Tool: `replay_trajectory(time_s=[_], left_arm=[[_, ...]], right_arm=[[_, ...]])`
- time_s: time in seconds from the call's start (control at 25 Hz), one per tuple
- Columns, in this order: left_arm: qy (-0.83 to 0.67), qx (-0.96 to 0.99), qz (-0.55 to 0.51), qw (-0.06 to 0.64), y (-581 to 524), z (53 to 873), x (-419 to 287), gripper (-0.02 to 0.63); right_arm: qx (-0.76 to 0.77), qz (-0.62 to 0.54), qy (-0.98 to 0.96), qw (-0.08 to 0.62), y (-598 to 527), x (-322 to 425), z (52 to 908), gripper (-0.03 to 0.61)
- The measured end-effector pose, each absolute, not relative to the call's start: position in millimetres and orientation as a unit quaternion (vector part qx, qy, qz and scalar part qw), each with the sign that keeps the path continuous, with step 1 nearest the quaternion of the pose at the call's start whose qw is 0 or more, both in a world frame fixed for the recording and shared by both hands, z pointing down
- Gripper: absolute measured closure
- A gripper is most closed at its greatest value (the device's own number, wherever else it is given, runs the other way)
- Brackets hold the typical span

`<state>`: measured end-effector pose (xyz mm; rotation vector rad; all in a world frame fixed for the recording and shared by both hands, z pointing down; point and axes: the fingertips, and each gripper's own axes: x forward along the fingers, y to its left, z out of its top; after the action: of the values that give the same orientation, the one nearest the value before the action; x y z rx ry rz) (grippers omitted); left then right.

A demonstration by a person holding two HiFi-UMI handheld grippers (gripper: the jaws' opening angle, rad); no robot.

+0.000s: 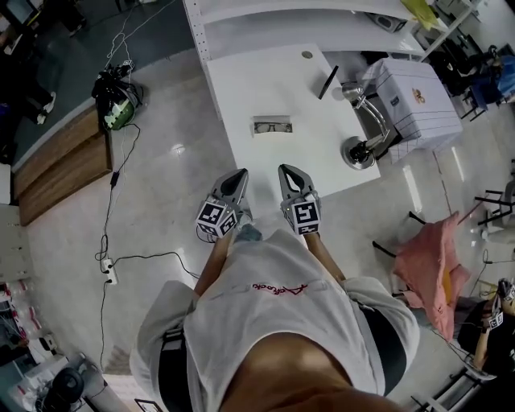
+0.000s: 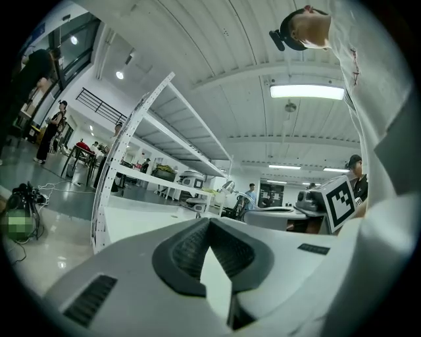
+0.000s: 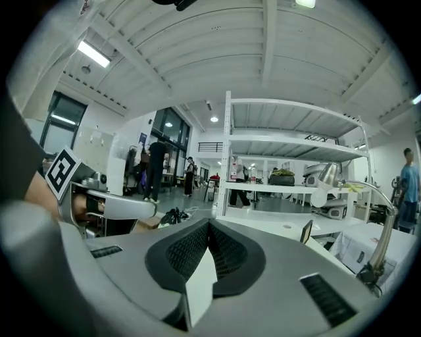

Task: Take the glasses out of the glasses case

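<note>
The glasses case [image 1: 272, 125] lies in the middle of the white table [image 1: 265, 88]; dark glasses show inside it. My left gripper [image 1: 241, 174] and right gripper [image 1: 287, 169] hang side by side near the table's front edge, short of the case and close to the person's chest. In the left gripper view the left gripper [image 2: 209, 222] has its jaw tips touching with nothing between them. In the right gripper view the right gripper [image 3: 209, 224] stands the same way. The case is hidden behind the jaws in both gripper views.
A desk lamp [image 1: 366, 133], a white box [image 1: 414, 96] and a thin black object [image 1: 327, 82] stand at the table's right. A shelf [image 1: 322, 20] runs behind. A pink cloth [image 1: 430, 265] hangs at right. Cables and a power strip [image 1: 109, 271] lie on the floor at left.
</note>
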<state>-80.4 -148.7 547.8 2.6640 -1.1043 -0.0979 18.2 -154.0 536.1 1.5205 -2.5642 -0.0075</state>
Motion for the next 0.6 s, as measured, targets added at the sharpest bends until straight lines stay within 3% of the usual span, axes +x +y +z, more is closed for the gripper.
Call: replay_trajectory(time_s=[0.6], left_arm=[[-0.350,0.925,-0.026,0.144,-230.2,557.0,-87.1,0.615]], right_arm=[[0.543,0.007,-0.835,0.093,-221.4,17.8,537.1,0.551]])
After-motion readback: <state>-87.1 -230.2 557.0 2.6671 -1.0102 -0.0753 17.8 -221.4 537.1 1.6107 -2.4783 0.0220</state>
